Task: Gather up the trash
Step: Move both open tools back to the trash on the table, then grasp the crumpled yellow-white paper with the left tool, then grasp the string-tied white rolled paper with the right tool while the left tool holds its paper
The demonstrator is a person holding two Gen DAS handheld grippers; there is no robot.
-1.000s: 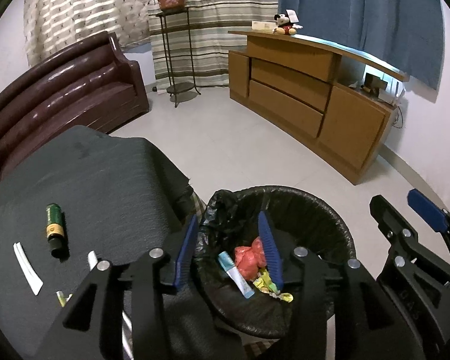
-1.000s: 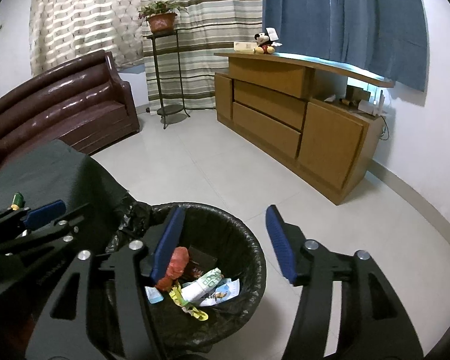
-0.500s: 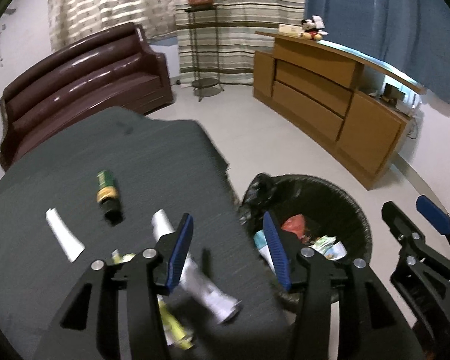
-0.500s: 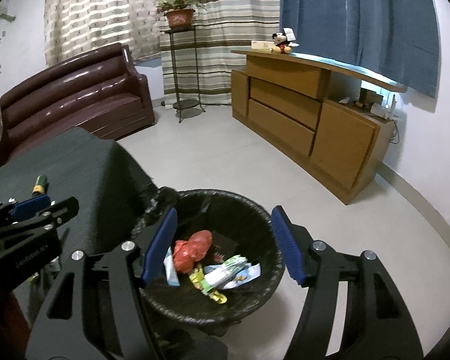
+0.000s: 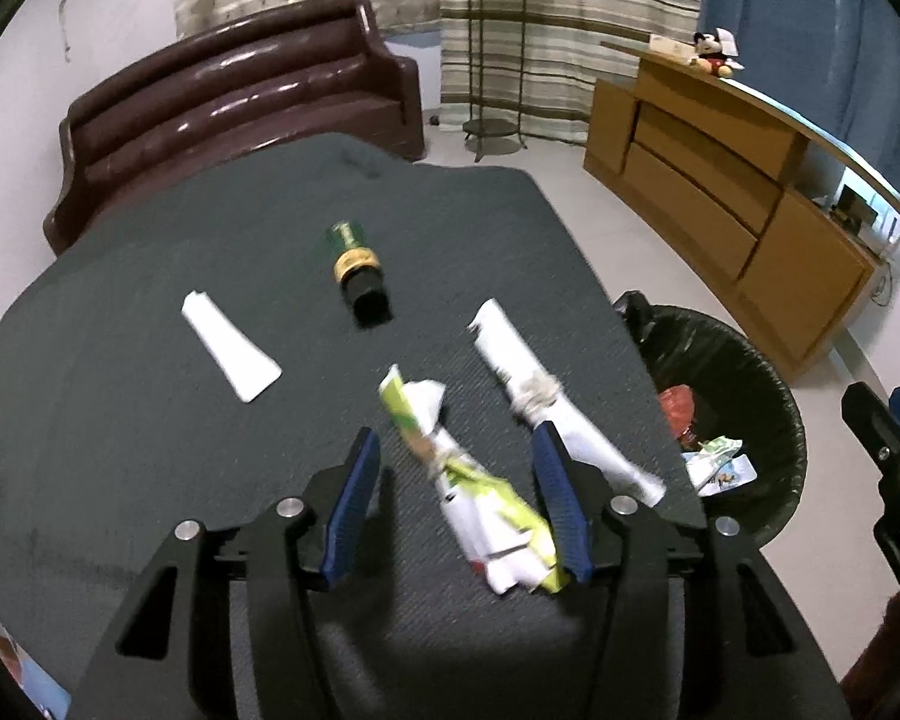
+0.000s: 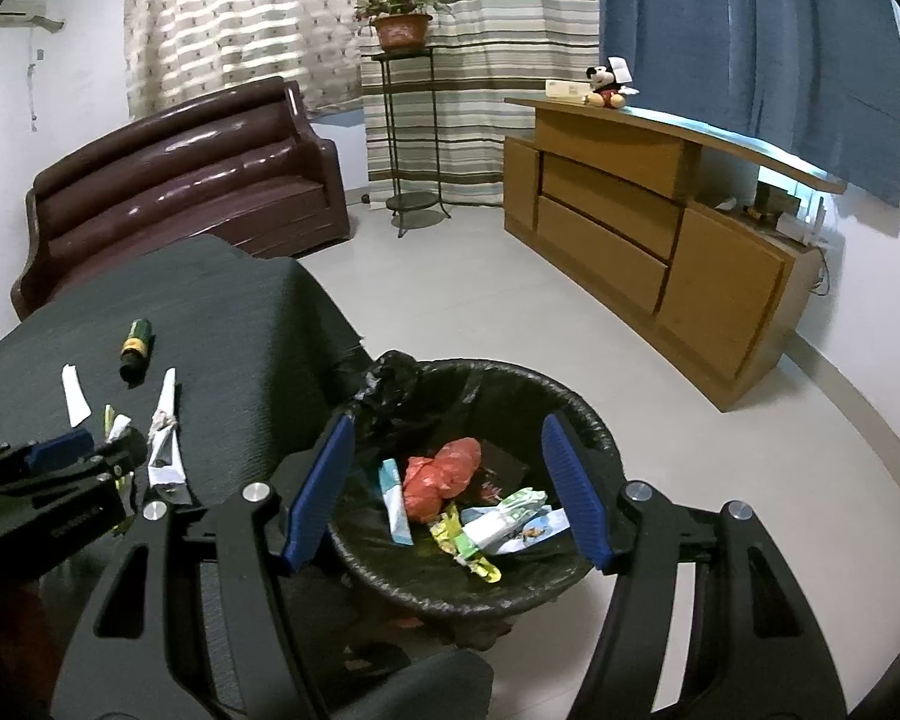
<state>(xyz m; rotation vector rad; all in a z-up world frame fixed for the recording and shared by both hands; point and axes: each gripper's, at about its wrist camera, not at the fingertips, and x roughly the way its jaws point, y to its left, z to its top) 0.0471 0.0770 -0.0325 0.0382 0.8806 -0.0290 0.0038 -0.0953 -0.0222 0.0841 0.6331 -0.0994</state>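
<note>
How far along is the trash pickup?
Partly done: several wrappers already lie in the bin. The left gripper, jaws opening, frames the green-and-white wrapper but holds nothing; the right gripper is empty. Left on the table: that wrapper, two white tubes, a green bottle.

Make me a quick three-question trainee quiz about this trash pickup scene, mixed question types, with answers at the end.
1. True or false: the black trash bin is still without trash.
2. Which item lies between the left gripper's fingers? A) green bottle B) green and white wrapper C) flat white strip
3. Fill in: the right gripper hangs over the ____.

Key: 1 false, wrappers lie inside. 2 B; the jaws are opening, not pressing it. 3 bin.
</note>
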